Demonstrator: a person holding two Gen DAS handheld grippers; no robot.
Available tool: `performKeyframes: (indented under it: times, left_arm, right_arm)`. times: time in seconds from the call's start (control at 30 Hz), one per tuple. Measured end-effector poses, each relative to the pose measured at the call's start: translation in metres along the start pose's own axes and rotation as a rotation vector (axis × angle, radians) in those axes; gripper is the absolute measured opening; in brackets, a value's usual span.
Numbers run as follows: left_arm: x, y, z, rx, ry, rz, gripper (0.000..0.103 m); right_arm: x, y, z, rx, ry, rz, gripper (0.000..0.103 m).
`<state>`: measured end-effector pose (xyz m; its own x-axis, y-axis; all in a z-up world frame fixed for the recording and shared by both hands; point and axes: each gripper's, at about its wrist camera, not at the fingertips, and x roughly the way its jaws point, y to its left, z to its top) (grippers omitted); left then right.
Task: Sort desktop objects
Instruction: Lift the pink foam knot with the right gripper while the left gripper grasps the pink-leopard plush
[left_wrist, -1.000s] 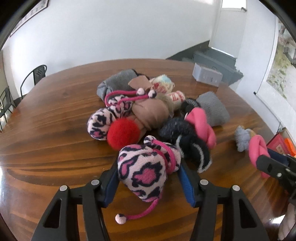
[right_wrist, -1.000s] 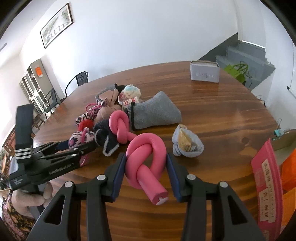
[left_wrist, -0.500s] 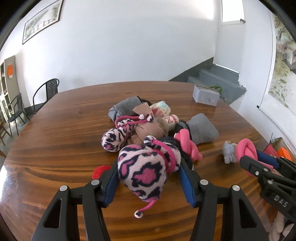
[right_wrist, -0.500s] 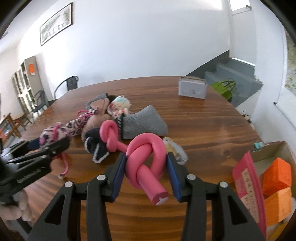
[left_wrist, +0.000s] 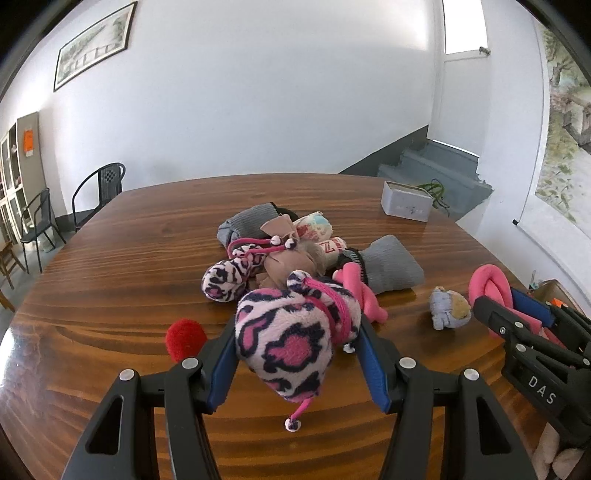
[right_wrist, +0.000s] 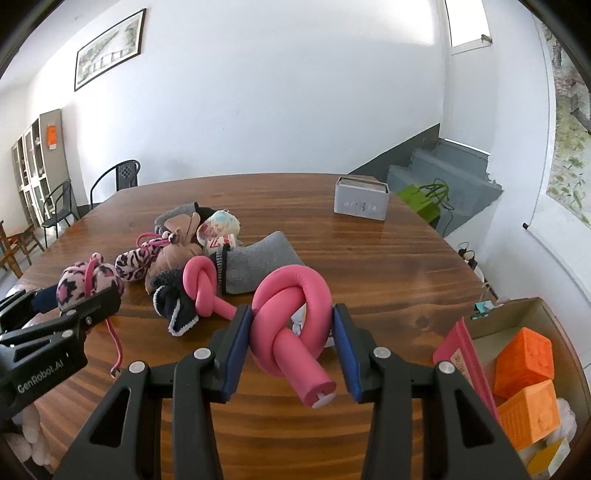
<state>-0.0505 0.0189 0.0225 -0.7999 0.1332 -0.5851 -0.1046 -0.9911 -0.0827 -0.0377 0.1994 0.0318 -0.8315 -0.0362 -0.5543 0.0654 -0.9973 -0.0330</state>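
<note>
Both grippers lifted, loads kept
Since a second ago both rose off the table (left_wrist: 110, 258): left gripper (left_wrist: 299, 354) clamps the pouch (left_wrist: 291, 339) (cord dangling), right gripper (right_wrist: 291, 350) clamps the knot (right_wrist: 291, 314).

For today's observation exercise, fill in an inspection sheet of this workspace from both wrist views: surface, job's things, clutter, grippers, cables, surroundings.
Surface: round wooden table, glossy, with reflections.
Job's things: leopard-print pouch and knotted pink foam tube, both lifted; pile of socks and soft items mid-table; second knotted pink tube at the pile; red pompom apart.
Clutter: grey box at the far edge; small grey bundle alone.
Grippers: left gripper shut on the pouch; right gripper shut on the tube.
Cables: nothing seen on the table.
Surroundings: cardboard box holding orange cubes; chairs; framed picture; stairs.
</note>
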Motion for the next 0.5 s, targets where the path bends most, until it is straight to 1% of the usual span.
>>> performKeyframes:
  times: [0.17, 0.37, 0.5]
  left_arm:
    - [-0.002, -0.005, -0.001, -0.005, -0.008, -0.011, 0.061]
    - [-0.015, -0.017, -0.004, -0.01, -0.026, -0.031, 0.061]
    - [-0.022, -0.031, -0.004, 0.003, -0.034, -0.053, 0.061]
  right_arm:
    - [-0.004, -0.003, 0.002, 0.008, -0.02, -0.017, 0.048]
    - [-0.018, -0.005, 0.0, -0.006, -0.083, -0.108, 0.048]
    - [-0.027, -0.018, -0.001, 0.023, -0.111, -0.155, 0.048]
